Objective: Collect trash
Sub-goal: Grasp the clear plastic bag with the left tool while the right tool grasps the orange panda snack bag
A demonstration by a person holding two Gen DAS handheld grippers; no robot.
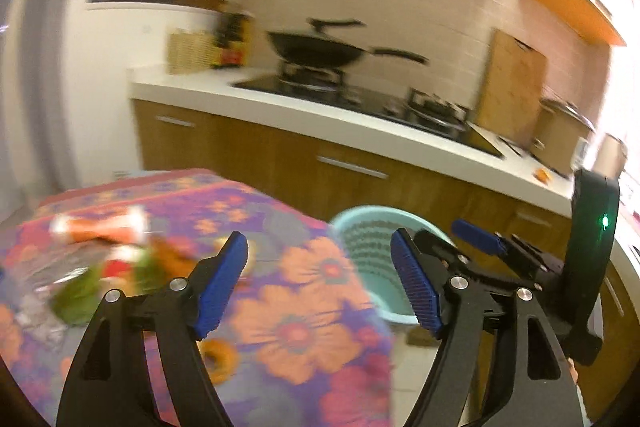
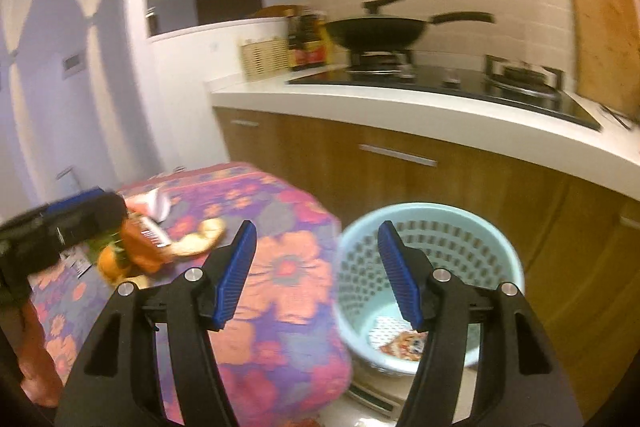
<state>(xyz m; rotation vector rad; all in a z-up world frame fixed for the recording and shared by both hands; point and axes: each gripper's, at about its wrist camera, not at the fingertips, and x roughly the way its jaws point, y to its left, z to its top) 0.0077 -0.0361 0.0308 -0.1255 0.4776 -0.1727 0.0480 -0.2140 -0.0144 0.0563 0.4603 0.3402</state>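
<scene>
Trash lies in a loose, blurred heap (image 1: 108, 267) of crinkled orange, red and green wrappers on the flower-printed cloth of the low surface (image 1: 304, 327), toward its far left part; from the right wrist view a curled pale peel (image 2: 202, 237) rests just beside the orange wrappers (image 2: 140, 247). A ring-shaped orange scrap (image 1: 219, 355) sits nearer on the cloth, between the left tool's arms. Beside the surface, on the floor, stands a pale turquoise plastic basket (image 2: 492, 239) with round perforated walls; a printed packet (image 2: 400, 341) lies flat at its bottom. The left tool (image 1: 320, 283) hangs released over the cloth's edge, its ribbed blue pads (image 1: 222, 279) spread wide and holding nothing. The right tool (image 2: 316, 273) is likewise spread, empty, its pads (image 2: 398, 273) above the basket's rim. Behind, a white countertop (image 2: 400, 111) over wooden cabinet fronts carries a black wok (image 2: 376, 31) on a stove.
</scene>
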